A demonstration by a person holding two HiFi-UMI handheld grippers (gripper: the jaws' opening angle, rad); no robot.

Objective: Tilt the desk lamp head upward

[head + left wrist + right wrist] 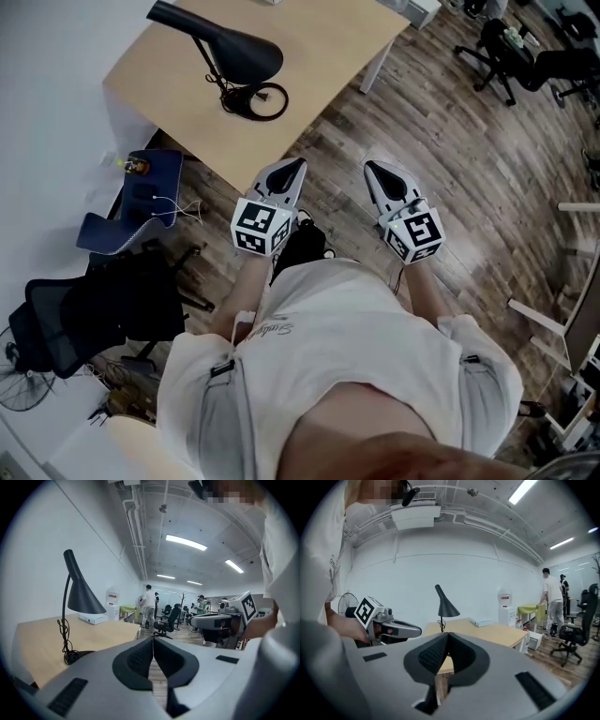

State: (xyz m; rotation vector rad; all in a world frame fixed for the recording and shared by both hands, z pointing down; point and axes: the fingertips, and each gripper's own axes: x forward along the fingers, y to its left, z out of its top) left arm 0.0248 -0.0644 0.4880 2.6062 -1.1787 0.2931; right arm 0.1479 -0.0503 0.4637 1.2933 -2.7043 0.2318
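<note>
A black desk lamp [234,52] stands on the light wooden desk [319,47], its cone head drooping over the round base [261,101] with a coiled cord. The lamp [79,592] appears left of centre in the left gripper view, and as a small shape [446,604] straight ahead in the right gripper view. My left gripper [298,165] and right gripper [371,167] hover side by side over the floor, short of the desk's near corner. Both are shut with nothing between the pads, well apart from the lamp.
A black office chair [84,309] and a blue seat [141,202] with cables stand to my left by the wall. A white box [93,618] lies on the desk's far side. More chairs [506,52], a water dispenser [505,606] and people are farther off.
</note>
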